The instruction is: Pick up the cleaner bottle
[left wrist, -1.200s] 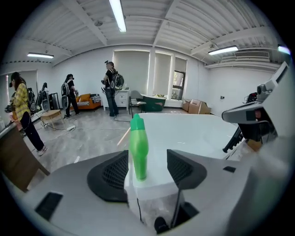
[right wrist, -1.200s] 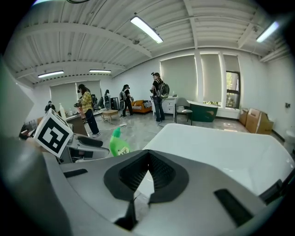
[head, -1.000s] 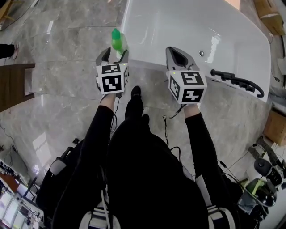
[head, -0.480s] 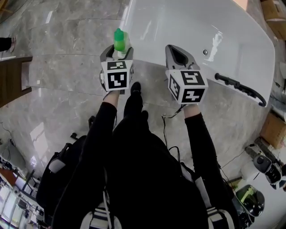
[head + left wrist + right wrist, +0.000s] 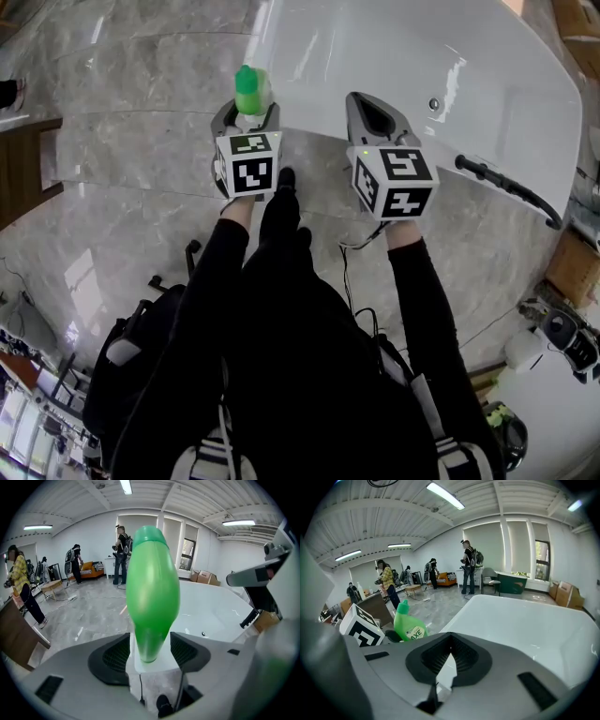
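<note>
**Jaws closed low on the bottle, right gripper idle**

Jaws of the left gripper (image 5: 246, 112) press in from both sides on the lower end of the green plastic cleaner bottle with its green cap (image 5: 247, 90). In the left gripper view the dark ribbed pads (image 5: 116, 654) flank its narrow base. The right gripper (image 5: 376, 111) has its jaws together on nothing, beside the left one over the rim of the glossy white bathtub (image 5: 441, 56).

The bottle sits upper centre-left in the head view, at the tub's edge above the grey marble floor (image 5: 131, 169). Whether it is clear of the rim cannot be told.

The hold looks low on a tall, smooth body, so the likely failure is the bottle pivoting or sliding between the pads, knocking the rim and dropping to the floor.

Its long axis runs roughly upright, cap uppermost. In the right gripper view it leans a little toward the frame's upper left.
</note>
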### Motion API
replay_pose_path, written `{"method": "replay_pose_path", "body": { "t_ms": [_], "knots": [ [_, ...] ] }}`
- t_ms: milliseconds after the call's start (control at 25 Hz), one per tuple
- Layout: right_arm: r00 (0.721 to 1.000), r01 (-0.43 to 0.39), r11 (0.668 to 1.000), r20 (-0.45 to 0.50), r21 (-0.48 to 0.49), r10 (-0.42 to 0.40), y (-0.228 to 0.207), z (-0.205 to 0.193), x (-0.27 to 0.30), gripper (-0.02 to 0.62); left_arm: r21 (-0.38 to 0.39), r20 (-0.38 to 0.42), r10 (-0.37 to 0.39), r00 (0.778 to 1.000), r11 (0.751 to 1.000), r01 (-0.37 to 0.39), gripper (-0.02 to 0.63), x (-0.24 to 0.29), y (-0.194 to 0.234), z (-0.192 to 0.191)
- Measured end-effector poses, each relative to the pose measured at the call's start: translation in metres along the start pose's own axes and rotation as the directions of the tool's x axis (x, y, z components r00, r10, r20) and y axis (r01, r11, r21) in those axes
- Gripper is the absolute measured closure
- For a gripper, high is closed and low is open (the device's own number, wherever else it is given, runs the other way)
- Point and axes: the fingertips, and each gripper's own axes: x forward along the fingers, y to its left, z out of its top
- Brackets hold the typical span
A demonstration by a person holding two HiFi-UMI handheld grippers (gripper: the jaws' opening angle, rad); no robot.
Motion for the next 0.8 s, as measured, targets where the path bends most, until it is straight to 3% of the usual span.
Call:
{"method": "replay_pose_path", "body": {
  "t_ms": [560,800],
  "knots": [
    [0.999,-0.014,1.0,-0.042,0.016,0.014,-0.004,-0.018,0.016,0.594,0.016,0.004,0.036,0.999,0.999,-0.036,0.334,0.023,-0.006,-0.012],
    [0.998,-0.018,1.0,-0.053,0.025,0.019,-0.006,-0.026,0.018,0.594,0.006,0.037,0.086,0.996,0.996,-0.086,0.334,0.03,-0.003,-0.011]
  ]
}}
